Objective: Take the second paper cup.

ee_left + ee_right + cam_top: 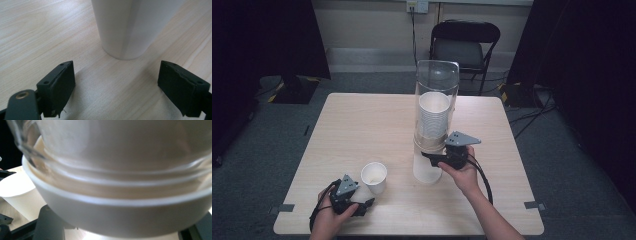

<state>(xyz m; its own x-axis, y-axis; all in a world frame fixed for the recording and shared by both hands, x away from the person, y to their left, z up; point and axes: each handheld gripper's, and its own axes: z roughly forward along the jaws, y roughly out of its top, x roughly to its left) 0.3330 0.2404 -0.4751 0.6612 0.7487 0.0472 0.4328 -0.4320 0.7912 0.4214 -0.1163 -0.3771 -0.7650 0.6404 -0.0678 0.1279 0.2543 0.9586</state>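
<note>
High view: right claw (430, 159) grips dispenser cup (427, 170).

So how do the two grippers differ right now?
The left gripper is open with nothing between its jaws; the right gripper is closed on the bottom cup under the clear tube. The left one lies low on the table, just short of the loose cup; the right one is held higher, level against the dispenser. Both are black, hand-held and carry a grey plate.
</note>
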